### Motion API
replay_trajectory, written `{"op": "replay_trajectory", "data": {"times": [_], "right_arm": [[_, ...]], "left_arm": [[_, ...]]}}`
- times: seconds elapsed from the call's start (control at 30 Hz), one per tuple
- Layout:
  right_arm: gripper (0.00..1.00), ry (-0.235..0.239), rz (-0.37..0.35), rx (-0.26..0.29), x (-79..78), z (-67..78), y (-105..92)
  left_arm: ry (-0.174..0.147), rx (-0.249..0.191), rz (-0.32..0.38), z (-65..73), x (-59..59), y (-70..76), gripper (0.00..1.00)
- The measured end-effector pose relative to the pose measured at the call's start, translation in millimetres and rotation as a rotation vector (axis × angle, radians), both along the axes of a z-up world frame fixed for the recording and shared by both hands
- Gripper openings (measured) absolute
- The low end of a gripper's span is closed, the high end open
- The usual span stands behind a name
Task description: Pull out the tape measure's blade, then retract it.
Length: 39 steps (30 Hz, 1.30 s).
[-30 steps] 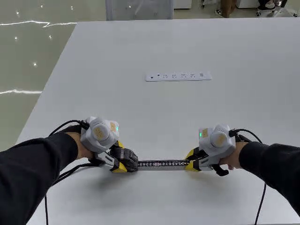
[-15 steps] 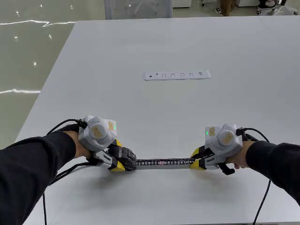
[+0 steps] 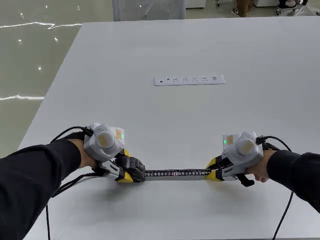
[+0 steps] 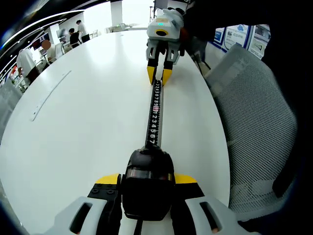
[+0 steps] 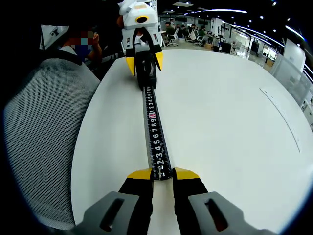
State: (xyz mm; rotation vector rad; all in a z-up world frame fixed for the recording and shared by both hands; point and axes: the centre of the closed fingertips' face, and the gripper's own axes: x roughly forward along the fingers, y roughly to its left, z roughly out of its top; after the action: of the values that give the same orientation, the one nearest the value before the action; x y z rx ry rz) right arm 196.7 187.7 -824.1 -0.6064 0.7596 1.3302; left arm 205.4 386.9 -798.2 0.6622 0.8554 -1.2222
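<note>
On the table (image 3: 150, 50) we see the tape measure (image 3: 132, 168) at left, its blade (image 3: 176, 173) stretched to the right; a power strip (image 3: 189, 80) lies behind.

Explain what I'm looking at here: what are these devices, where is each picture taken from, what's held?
No robot arm here: a person holds a two-jaw gripper in each hand at a white table. The head view comes from a headset camera looking down. Each round picture comes from a camera riding on one gripper, looking along its jaws. The left gripper is shut on the case of the black tape measure. The right gripper pinches the end of the blade, which is stretched between them. A white power strip lies farther back.
</note>
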Motion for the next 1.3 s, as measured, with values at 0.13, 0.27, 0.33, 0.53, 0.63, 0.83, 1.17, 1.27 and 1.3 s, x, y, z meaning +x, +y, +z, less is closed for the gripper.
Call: {"op": "replay_trajectory", "data": {"times": [0.13, 0.27, 0.33, 0.53, 0.63, 0.83, 1.17, 1.27, 1.3], "right_arm": [[0.11, 0.002, 0.002, -0.007, 1.8, 0.2, -2.7], [0.11, 0.005, -0.002, -0.007, 2.8, -0.1, -7.2], [0.11, 0.008, -0.005, -0.008, 3.2, -0.7, -9.6], [0.11, 0.01, -0.007, -0.018, 3.2, -1.0, -15.6], [0.11, 0.011, -0.009, -0.022, 3.4, -1.2, -18.9], [0.11, 0.01, -0.012, -0.034, 3.6, -1.6, -26.2], [0.11, 0.015, -0.019, -0.048, 4.7, -2.6, -35.9], [0.11, 0.016, -0.023, -0.048, 5.0, -2.8, -37.2], [0.11, 0.016, -0.024, -0.048, 5.4, -2.7, -37.9]], "left_arm": [[0.001, -0.001, 0.001, 0.0, 0.2, 0.4, 0.34], [0.002, -0.001, 0.001, 0.2, 0.0, 0.1, 0.34], [0.004, -0.001, 0.001, 0.2, 0.0, 0.0, 0.34], [0.003, -0.003, 0.001, 0.0, 0.1, 0.4, 0.34], [0.002, -0.003, 0.003, 0.0, -0.1, 0.4, 0.34], [0.001, -0.003, 0.005, 0.2, -0.1, 0.2, 0.34], [0.001, -0.005, 0.01, 0.2, 0.5, 0.3, 0.34], [0.0, -0.004, 0.01, 0.3, 0.3, 0.4, 0.34], [0.0, -0.004, 0.01, 0.3, 0.3, 0.5, 0.34]]}}
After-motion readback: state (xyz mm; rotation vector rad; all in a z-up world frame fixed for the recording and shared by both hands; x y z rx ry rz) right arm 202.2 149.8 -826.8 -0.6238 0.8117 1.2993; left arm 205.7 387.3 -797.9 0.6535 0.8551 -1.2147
